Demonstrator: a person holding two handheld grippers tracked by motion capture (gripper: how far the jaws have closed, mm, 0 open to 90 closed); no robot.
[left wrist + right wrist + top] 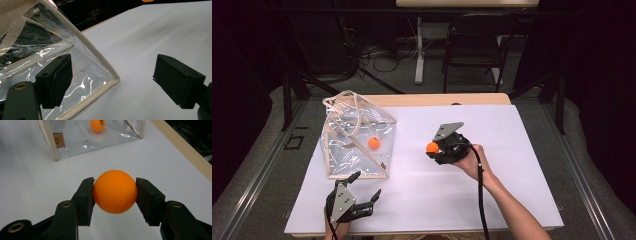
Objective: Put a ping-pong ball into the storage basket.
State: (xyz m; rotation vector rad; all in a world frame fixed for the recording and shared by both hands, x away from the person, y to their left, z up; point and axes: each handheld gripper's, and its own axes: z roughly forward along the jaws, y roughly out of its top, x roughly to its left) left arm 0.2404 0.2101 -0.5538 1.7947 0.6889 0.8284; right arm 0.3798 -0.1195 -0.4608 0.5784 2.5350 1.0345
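The left hand-held gripper (363, 188) is matte black with a grey three-cornered plate dotted with small screws. The right hand-held gripper (435, 148) matches it, trailing a black cable. Brass rivets sit in the jaw arms; the blocky pads show small holes. The forearms are bare.

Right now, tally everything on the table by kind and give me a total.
Orange balls: 2, one clamped in the right gripper as the held ball, one as the ball in the bag
Clear bags: 1, the clear bag
Grippers: 2, counting the left gripper, jaws apart
Total: 5
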